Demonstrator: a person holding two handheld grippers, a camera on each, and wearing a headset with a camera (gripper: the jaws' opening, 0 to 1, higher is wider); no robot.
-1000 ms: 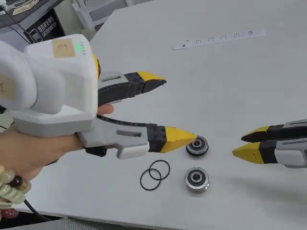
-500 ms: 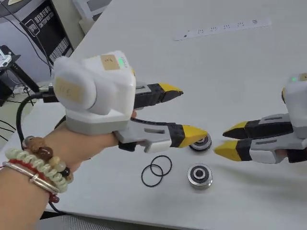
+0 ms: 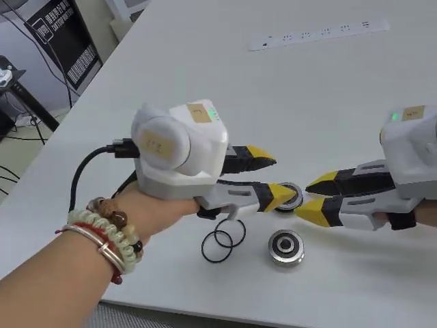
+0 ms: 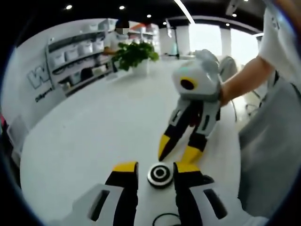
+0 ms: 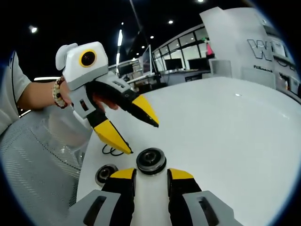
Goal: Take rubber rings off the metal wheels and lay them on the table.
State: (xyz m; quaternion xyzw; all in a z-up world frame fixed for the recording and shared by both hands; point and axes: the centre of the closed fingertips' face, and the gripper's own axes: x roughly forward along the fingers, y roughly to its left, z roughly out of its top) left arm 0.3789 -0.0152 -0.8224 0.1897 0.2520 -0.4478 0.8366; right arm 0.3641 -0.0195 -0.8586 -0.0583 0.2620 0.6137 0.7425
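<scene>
- The left gripper [image 3: 275,175] has its jaws apart; in its own view the yellow tips stand on either side of a wheel [image 3: 293,195].
- Whether those tips touch the wheel cannot be told.
- The right gripper [image 3: 306,197] points at the left one from the opposite side, jaws also apart, with nothing between them.
- In the right gripper view the same wheel lies flat just beyond its tips.
- In the head view the tips of both grippers nearly meet over this wheel.
- A second wheel [image 3: 285,246] lies flat on the table [image 3: 205,82], near the first and closer to the person, apart from both grippers.
- Two black rings [image 3: 222,240] lie on the table beside the second wheel, overlapping each other, under the left gripper's lower jaw in the head view.
- A hand [image 3: 153,212] with beaded bracelets [image 3: 102,236] on the wrist holds the left gripper.
- A power strip [image 3: 319,33] lies at the far side of the table, well apart from the work.
</scene>
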